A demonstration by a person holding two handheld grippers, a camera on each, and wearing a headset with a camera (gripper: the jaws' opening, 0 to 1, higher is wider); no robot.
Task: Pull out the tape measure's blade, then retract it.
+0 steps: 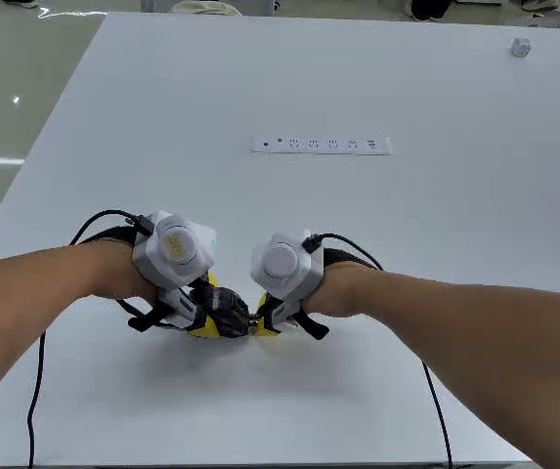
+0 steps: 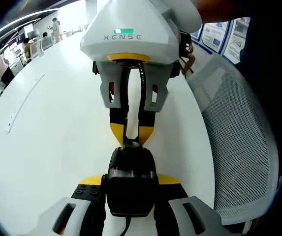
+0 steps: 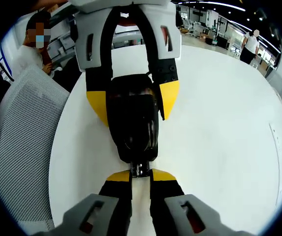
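A black tape measure point(image 1: 225, 311) rests on the white table point(image 1: 260, 88) between the two grippers, which face each other tip to tip. My left gripper point(image 1: 204, 315) is shut on the tape measure's body point(image 2: 131, 182), its yellow-tipped jaws pressing both sides. My right gripper point(image 1: 268, 322) meets it from the opposite side and is shut on the blade's end hook point(image 3: 140, 168) at the case's mouth. The right gripper point(image 2: 131, 133) pinches that hook point(image 2: 129, 143) in the left gripper view. Hardly any blade shows outside the case point(image 3: 133, 123).
A white power strip point(image 1: 322, 145) lies mid-table, beyond the grippers. A small white object point(image 1: 521, 47) sits at the far right. A mesh chair point(image 2: 239, 147) stands beside the table's near edge. Cables point(image 1: 37, 381) trail from both grippers.
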